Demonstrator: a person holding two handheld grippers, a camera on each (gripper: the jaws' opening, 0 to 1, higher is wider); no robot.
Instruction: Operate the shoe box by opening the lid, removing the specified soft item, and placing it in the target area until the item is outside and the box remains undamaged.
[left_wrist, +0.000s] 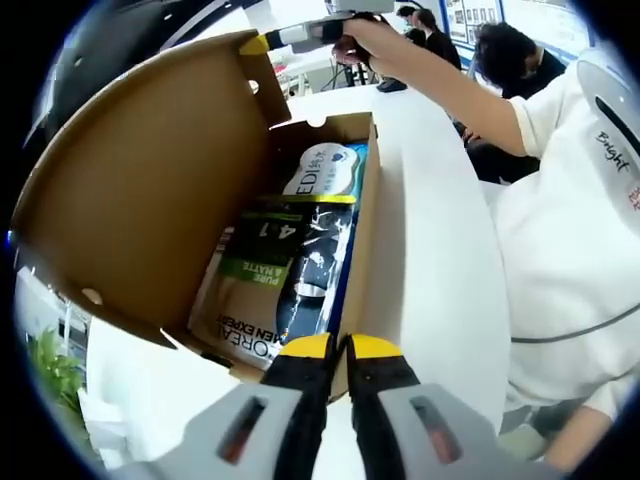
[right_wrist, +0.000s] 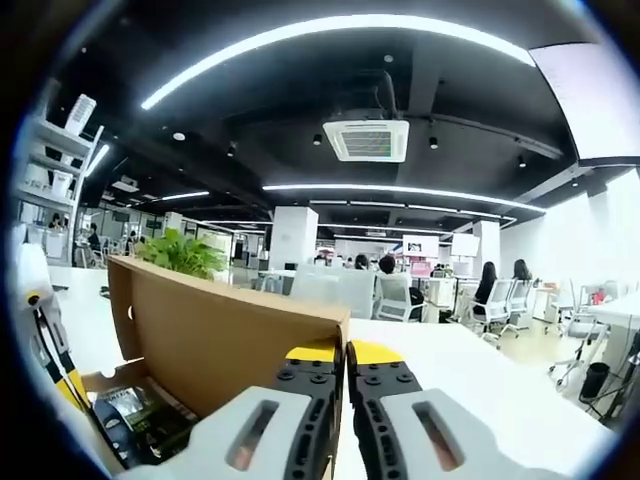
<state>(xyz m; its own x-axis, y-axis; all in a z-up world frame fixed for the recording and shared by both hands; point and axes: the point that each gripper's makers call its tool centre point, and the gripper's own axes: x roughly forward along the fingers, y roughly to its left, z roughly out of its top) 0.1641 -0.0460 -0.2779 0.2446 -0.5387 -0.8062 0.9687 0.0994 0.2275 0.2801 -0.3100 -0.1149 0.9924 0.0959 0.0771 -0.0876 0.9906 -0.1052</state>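
Background: a white table (right_wrist: 480, 375) in an open office; a ceiling air-conditioning unit (right_wrist: 366, 139) beneath curved light strips (right_wrist: 330, 28); a green plant (right_wrist: 180, 252); seated people (right_wrist: 487, 282) at distant desks.

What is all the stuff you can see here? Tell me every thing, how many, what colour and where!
shoe box: one, brown cardboard, on the table, open.
lid: one, brown, swung up; the right claw pinches its top edge.
soft packs: several, white, green, tan and dark blue, packed inside the shoe box.
table: one, white, under the shoe box.
plant: one, green, behind the lid in the right gripper view.
office chairs: several, pale, far back in the room.
ceiling lights: several long white strips overhead.
person's shirt: one, white, beside the table.
left claw: one, black with yellow tips, shut, at the shoe box's near end.
right claw: one, black with yellow tips, on the lid.
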